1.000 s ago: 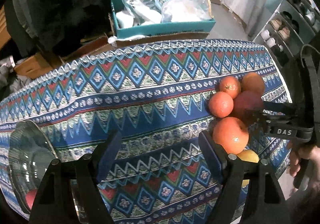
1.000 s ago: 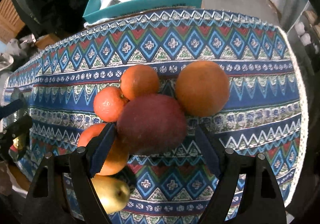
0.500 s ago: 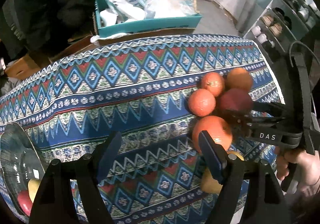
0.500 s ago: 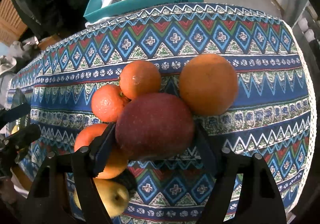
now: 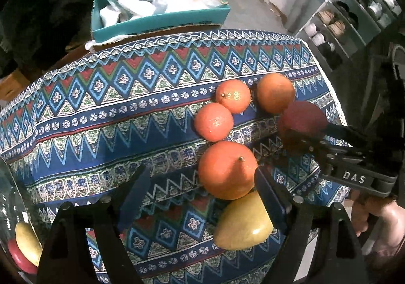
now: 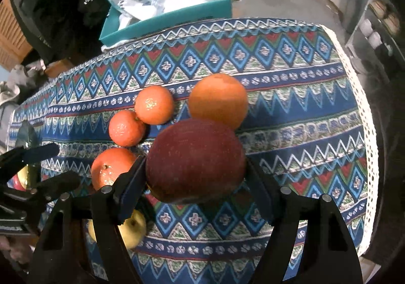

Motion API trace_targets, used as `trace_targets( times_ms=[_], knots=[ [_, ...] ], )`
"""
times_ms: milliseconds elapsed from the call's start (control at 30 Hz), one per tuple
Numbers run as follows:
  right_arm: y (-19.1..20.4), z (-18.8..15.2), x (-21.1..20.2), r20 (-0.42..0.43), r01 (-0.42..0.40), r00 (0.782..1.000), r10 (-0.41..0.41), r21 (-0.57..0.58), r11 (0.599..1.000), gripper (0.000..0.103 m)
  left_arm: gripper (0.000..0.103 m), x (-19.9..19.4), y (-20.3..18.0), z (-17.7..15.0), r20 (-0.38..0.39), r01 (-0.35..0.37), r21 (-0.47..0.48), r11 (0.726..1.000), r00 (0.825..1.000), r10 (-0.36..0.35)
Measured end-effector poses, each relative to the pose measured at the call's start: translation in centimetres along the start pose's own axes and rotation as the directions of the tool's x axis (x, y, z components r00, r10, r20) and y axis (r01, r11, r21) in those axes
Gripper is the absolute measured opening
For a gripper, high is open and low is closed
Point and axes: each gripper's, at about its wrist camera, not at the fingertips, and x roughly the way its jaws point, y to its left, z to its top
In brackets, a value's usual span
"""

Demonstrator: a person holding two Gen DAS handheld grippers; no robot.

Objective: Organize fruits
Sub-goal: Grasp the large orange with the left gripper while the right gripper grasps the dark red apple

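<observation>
Your right hand-held gripper [image 6: 195, 177] is clamped on the red apple [image 6: 195, 159], held above the patterned surface [image 6: 291, 106] beside the oranges [image 6: 217, 100]. Your left hand-held gripper [image 5: 200, 197], its jaws just widening, stands apart and empty beside the big orange [image 5: 226, 170] and yellow pear [image 5: 244, 223].

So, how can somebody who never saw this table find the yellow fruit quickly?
Find the patterned tablecloth, then the cluster of round fruit near its right end. The yellow fruit lies at the cluster's near edge, beside the biggest orange. It alone is yellow and tapered; its neighbours are orange or dark red.
</observation>
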Motion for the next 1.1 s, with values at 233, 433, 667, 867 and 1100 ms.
trace_targets(
  times_ms=[233,433,667,867,1100],
  knots=[
    [-0.6,-1.0,-0.6,0.011,0.046,0.999,-0.046,-0.015,0.999,0.077,0.086,1.4,-1.5,0.2,-0.029,0.016,-0.002,1.0,0.999,-0.017],
    [-1.7,-1.4,-0.8,0.012,0.06,0.998,-0.06,0.006,0.998,0.077,0.086,3.7,-2.4,0.0,-0.084,0.001,0.016,1.0,0.996,0.0],
    [-2.0,-1.4,-0.7,0.012,0.051,0.999,-0.051,0.018,0.999,0.077,0.086,5.2,-2.2,-0.2,-0.118,0.002,-0.007,1.0,0.993,-0.003],
    [-1.9,-1.2,-0.1,0.004,0.044,0.999,-0.044,0.019,0.999,0.077,0.074,6.2,-2.3,0.0,-0.155,0.054,-0.026,0.998,0.986,-0.057],
    [-1.2,-0.9,0.1,0.01,0.048,0.999,-0.048,0.006,0.999,0.077,0.07,6.0,-3.4,0.0,-0.134,0.012,0.036,0.999,0.991,-0.007]
  ],
)
